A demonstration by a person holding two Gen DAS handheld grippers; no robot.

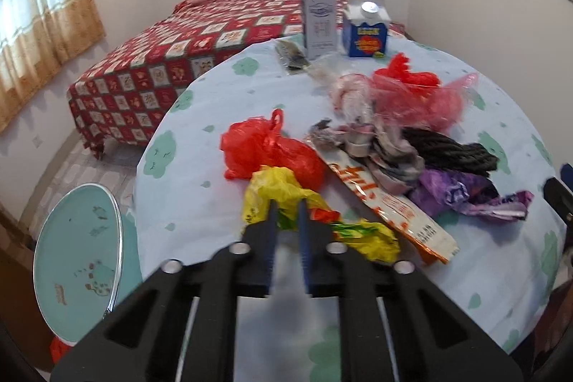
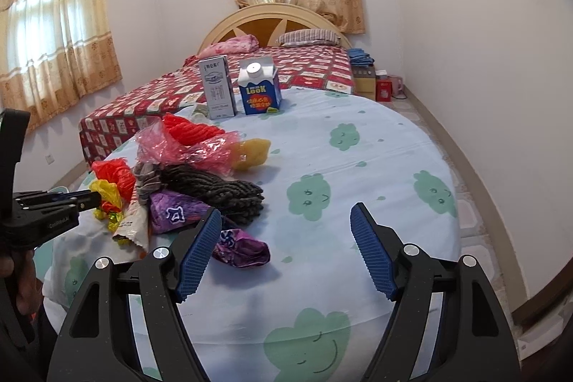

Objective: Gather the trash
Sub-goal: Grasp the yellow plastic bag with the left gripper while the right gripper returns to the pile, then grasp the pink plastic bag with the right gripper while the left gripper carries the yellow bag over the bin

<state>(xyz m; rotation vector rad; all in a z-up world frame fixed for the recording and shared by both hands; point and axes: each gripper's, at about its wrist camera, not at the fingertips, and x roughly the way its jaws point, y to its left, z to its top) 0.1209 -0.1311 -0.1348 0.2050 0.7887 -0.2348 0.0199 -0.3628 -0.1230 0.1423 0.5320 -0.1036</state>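
A pile of trash lies on the round table (image 1: 200, 199): a yellow plastic bag (image 1: 275, 188), a red plastic bag (image 1: 265, 145), an orange-white wrapper (image 1: 390, 206), purple wrappers (image 1: 462, 192), dark yarn (image 1: 447, 149) and a pink plastic bag (image 1: 415, 95). My left gripper (image 1: 287, 208) is shut on the yellow plastic bag; it also shows in the right wrist view (image 2: 95, 199). My right gripper (image 2: 286, 221) is open and empty above the table, just right of a purple wrapper (image 2: 241, 247).
A grey carton (image 2: 217, 86) and a blue carton (image 2: 259, 92) stand at the table's far edge. A round teal stool (image 1: 77, 260) stands left of the table. A bed with a red quilt (image 2: 215, 88) lies behind.
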